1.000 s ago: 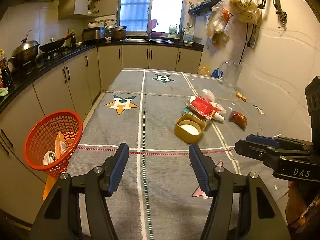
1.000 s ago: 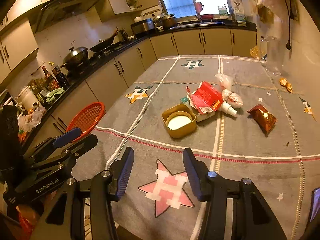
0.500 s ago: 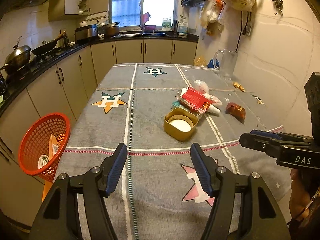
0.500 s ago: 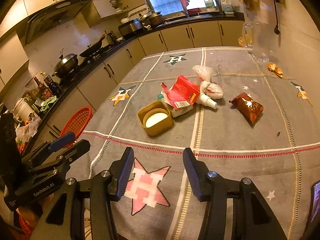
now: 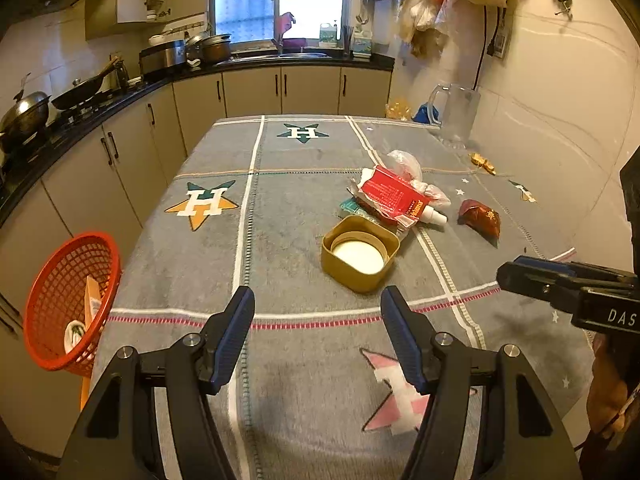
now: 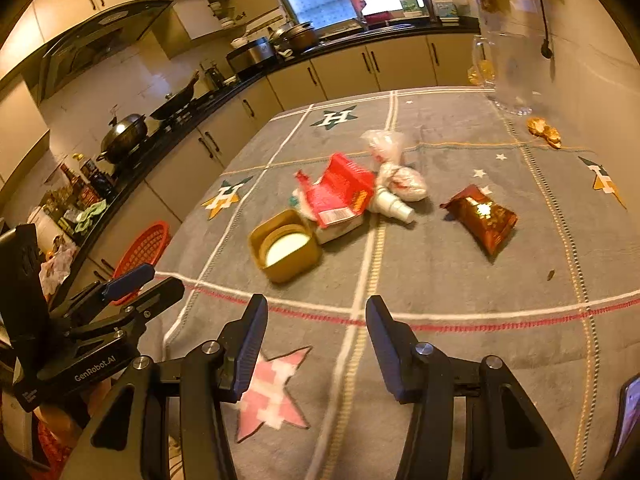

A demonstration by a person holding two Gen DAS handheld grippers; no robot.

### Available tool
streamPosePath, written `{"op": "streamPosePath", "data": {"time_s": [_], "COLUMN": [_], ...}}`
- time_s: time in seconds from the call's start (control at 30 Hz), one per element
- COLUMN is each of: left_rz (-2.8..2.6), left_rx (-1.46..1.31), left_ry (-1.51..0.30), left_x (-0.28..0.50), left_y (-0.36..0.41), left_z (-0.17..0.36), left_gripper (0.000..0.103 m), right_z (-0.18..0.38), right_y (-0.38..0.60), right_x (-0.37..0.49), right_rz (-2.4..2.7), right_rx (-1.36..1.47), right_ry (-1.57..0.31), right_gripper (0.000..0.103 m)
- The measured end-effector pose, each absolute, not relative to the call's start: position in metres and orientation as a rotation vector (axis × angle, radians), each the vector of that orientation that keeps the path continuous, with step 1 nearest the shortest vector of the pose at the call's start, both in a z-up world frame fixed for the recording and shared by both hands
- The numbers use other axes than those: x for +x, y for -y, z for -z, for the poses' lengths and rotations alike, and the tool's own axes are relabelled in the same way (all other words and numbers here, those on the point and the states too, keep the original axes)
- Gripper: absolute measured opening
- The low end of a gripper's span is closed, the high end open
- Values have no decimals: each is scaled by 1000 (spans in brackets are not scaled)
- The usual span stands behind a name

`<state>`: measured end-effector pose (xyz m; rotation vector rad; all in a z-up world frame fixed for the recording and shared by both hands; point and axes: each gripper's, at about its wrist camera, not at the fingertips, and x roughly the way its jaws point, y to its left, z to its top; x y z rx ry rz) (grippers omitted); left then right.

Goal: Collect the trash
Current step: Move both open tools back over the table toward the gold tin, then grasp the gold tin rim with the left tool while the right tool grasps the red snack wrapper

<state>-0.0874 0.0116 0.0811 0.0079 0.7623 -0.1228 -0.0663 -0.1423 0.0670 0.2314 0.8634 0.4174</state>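
Just beyond the fingers point(image 5: 240, 320), yellow tub point(image 5: 360, 254).

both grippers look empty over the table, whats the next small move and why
Probably ease the left gripper forward onto the yellow tub: its fingers stand open and empty, the tub is the nearest trash ahead of them, and the orange basket waits at the table's left edge.

Beige kitchen cabinets point(image 5: 256, 92); bright window point(image 5: 276, 0); pale tiled wall point(image 5: 560, 100)
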Motion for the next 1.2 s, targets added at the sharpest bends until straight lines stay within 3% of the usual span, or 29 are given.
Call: {"op": "streamPosePath", "data": {"time_s": [0.67, 1.07, 1.2], "left_rz": [199, 238, 233], "left_rx": [105, 152, 135], "left_ry": [-852, -911, -924], "left_x": [9, 32, 35], "left_y": [5, 17, 17], "left_z": [-63, -33, -27], "left_gripper": [64, 64, 48], "right_z": [-79, -30, -31], "right_y": [234, 249, 223], "right_x": [1, 61, 55], "right_rz": [-175, -159, -189], "right_rx": [351, 415, 265], "right_ry": [-842, -958, -960], "right_gripper": [55, 56, 57]}}
